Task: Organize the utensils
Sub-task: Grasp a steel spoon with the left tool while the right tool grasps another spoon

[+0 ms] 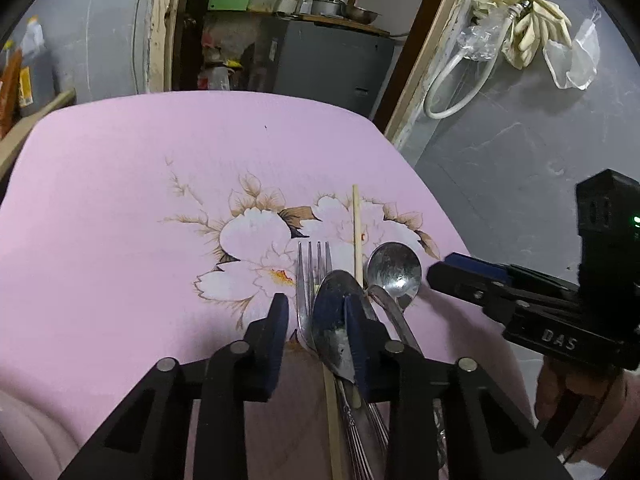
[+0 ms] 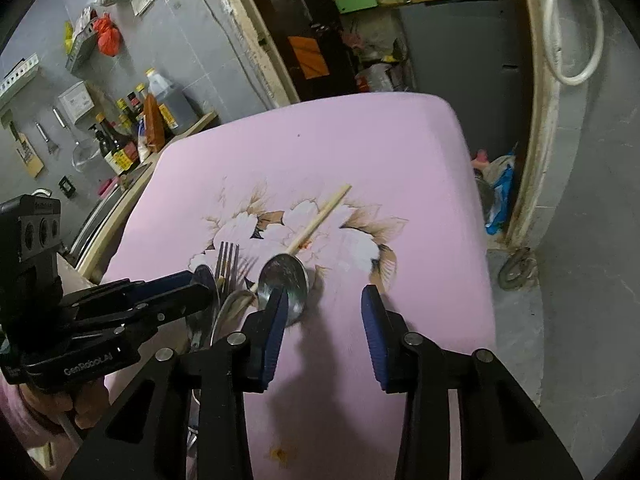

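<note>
On a pink flowered cloth (image 1: 120, 200) lies a bundle of utensils: a fork (image 1: 314, 272), a dark spoon (image 1: 332, 312), a shinier spoon (image 1: 394, 270) and a wooden chopstick (image 1: 357, 232). My left gripper (image 1: 317, 302) straddles the fork and the dark spoon's bowl. Cloth shows between its left pad and the fork, so the jaws do not press. The right gripper (image 2: 324, 320) stands open over bare cloth. Its left finger (image 2: 276, 328) covers the edge of the shiny spoon (image 2: 284, 276). The chopstick (image 2: 320, 216) runs away behind that spoon.
The cloth ends at a rounded edge on the right (image 2: 480, 240), with grey floor beyond. Bottles (image 2: 120, 136) crowd a counter at the far left. A doorway with a grey cabinet (image 1: 332, 68) is behind the cloth. A small orange stain (image 2: 282, 454) marks the near cloth.
</note>
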